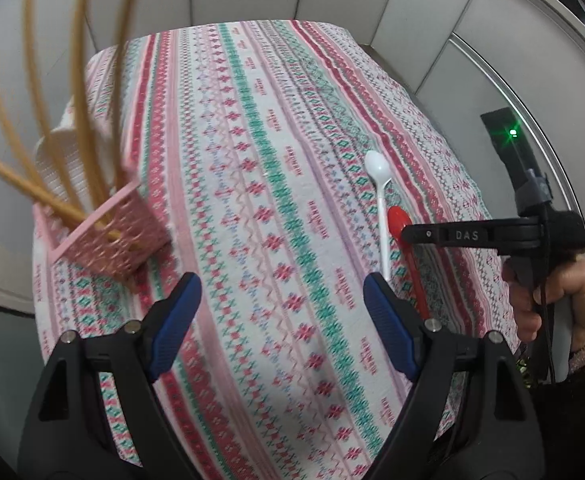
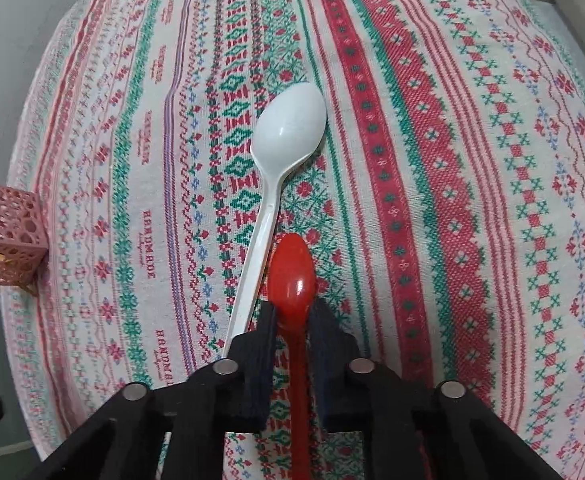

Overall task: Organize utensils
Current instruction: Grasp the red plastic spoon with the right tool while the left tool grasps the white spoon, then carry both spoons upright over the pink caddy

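Looking down my right gripper (image 2: 294, 312), I see its jaws closed on the neck of the red spoon (image 2: 294, 276), just behind the bowl, with the handle running back between the fingers toward me. No earlier view lets me speak of how they got there. The spoon lies flat on the patterned tablecloth (image 2: 452, 160), and the white spoon (image 2: 288, 128) lies just beside it, its handle angled in close to my left-hand finger. Both look like thin moulded plastic: I judge them very light, a little springy, and glossy enough to slip or swivel in the pads if I squeeze off-centre. The neck is a fair place to hold, since it is narrow and near the balance point, though a flat handle could twist as I lift. My left gripper (image 1: 282, 308) hangs above bare cloth with its blue pads (image 1: 388, 320) wide apart, holding nothing. The pink perforated holder (image 1: 108, 240), with wooden chopsticks (image 1: 80, 92) standing in it, sits well off to the left, and I take that as where the spoons belong.
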Demonstrator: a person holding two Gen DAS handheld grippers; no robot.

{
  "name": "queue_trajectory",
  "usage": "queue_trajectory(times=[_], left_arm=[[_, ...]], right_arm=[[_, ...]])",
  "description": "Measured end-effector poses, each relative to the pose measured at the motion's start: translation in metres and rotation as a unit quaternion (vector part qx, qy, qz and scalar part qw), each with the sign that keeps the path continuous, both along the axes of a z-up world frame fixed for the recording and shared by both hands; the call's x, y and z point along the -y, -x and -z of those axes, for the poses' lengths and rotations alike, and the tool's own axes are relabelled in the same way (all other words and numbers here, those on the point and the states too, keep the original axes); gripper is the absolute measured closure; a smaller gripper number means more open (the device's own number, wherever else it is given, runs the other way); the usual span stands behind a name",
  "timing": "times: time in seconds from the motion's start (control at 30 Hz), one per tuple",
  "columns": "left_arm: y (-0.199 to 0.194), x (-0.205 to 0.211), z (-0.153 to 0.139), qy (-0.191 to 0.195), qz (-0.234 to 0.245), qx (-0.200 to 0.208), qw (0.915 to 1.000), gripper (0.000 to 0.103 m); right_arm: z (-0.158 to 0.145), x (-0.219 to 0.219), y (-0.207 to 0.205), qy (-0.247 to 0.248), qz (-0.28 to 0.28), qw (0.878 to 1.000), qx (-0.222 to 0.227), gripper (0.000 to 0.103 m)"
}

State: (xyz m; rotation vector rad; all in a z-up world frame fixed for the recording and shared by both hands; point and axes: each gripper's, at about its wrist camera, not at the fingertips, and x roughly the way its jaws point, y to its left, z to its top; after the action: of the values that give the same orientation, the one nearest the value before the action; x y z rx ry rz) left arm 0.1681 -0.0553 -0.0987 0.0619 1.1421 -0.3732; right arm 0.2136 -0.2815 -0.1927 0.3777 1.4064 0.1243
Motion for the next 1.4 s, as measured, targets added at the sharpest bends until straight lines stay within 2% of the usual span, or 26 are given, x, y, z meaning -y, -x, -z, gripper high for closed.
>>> queue_trajectory(times=[0.13,0.3,0.4,0.7,0.83,1.07,1.23,1.3,1.4], left_arm=[[-0.017,0.034,0.007,-0.005,0.024,-0.001,0.9997,0.024],[-0.039,0.074,0.02,-0.007,0.049,-0.008,0.9987,0.05],[-0.053,0.094,0.029,-0.01,0.059,-0.017,0.9981,0.057],[-0.094,0.153,0.063,-0.056,0.08,-0.035,0.9945,0.058],[-0.105,0.16,0.074,-0.067,0.076,-0.051,0.9935,0.058],[-0.117,0.175,0.083,-0.098,0.08,-0.056,0.9904,0.058],[-0.128,0.183,0.085,-0.106,0.077,-0.06,0.9895,0.058],[-0.13,0.183,0.084,-0.107,0.076,-0.055,0.9898,0.065],[-0.135,0.183,0.084,-0.106,0.074,-0.051,0.9903,0.066]], right_arm=[[-0.008,0.024,0.002,-0.003,0.025,1.0,0.012,0.099],[-0.012,0.055,0.007,-0.025,0.057,0.998,0.018,0.101],[-0.014,0.074,0.009,-0.037,0.073,0.996,0.023,0.101],[-0.014,0.102,0.011,-0.061,0.089,0.994,0.026,0.101],[-0.015,0.102,0.009,-0.063,0.086,0.994,0.028,0.101],[-0.013,0.102,0.01,-0.065,0.084,0.994,0.028,0.101],[-0.012,0.105,0.011,-0.064,0.085,0.994,0.029,0.101],[-0.012,0.107,0.012,-0.064,0.087,0.994,0.029,0.101],[-0.014,0.108,0.012,-0.065,0.09,0.993,0.03,0.101]])
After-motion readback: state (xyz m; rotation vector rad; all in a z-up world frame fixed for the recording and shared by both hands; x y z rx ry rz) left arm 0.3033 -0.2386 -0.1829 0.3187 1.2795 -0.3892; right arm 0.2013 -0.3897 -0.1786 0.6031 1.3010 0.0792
